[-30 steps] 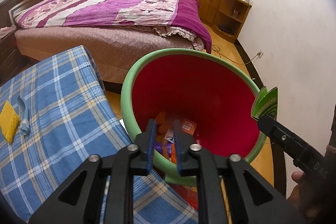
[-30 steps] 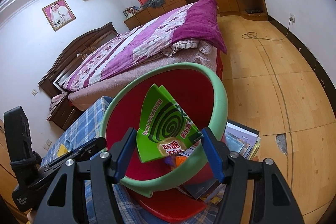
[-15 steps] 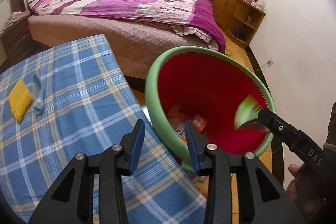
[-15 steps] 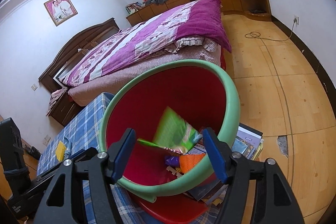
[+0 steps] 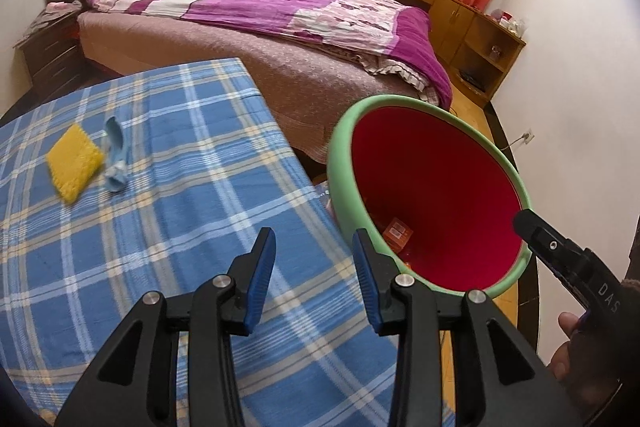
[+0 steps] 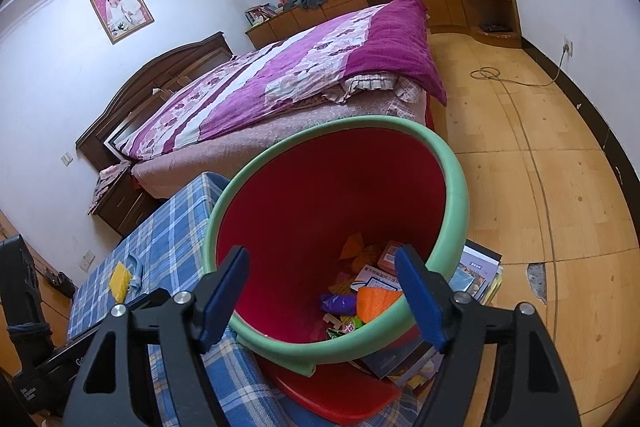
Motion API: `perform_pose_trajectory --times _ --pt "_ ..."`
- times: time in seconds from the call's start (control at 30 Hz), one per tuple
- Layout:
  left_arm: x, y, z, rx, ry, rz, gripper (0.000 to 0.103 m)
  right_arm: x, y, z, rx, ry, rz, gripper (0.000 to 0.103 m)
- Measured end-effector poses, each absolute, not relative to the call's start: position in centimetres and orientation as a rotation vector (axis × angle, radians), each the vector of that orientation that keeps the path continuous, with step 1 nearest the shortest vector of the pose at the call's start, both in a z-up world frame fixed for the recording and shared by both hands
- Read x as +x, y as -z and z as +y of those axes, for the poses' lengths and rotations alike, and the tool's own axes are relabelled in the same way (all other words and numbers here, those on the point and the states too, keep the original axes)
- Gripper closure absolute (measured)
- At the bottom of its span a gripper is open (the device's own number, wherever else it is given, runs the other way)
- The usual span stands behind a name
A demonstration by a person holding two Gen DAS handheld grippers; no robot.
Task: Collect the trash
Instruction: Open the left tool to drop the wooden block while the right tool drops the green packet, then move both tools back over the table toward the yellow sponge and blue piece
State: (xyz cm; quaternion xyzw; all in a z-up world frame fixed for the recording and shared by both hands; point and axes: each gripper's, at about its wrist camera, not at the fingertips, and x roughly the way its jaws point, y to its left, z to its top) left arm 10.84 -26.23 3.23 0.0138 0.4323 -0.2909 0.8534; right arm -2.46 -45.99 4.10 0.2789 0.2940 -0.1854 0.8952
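A red bin with a green rim (image 5: pixel 400 101) (image 6: pixel 456 179) stands tilted against the table's right edge. Wrappers and small boxes (image 6: pixel 372 291) lie in its bottom. My right gripper (image 6: pixel 322 255) hovers over the bin's near rim, its jaws opening with nothing between them. One of its fingers (image 5: pixel 528 223) shows at the bin's right rim in the left wrist view. My left gripper (image 5: pixel 313 239) is open and empty above the blue plaid tablecloth (image 5: pixel 180 187), just left of the bin. A yellow pad (image 5: pixel 74 163) (image 6: pixel 120 279) and a light blue scrap (image 5: pixel 114 155) lie on the cloth's far left.
A bed with a purple quilt (image 5: pixel 280 7) stands behind the table and bin. A stack of books (image 6: pixel 476 271) lies under the bin on the wooden floor (image 6: pixel 560 187). A person's hand (image 5: pixel 568 347) holds the right gripper at lower right. Low cabinets line the far wall.
The green packet left my right gripper and dropped into the bin. My left gripper opened wider and swung left, from over the bin to over the tablecloth.
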Motion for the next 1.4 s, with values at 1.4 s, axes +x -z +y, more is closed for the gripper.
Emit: perform_pose_trajectory --times 1.4 --pt "14.2 -7.1 -9.9 -0.049 0.329 0.813 0.063 4.5 -8.6 -30.9 0.314 0.178 0.685 0.025"
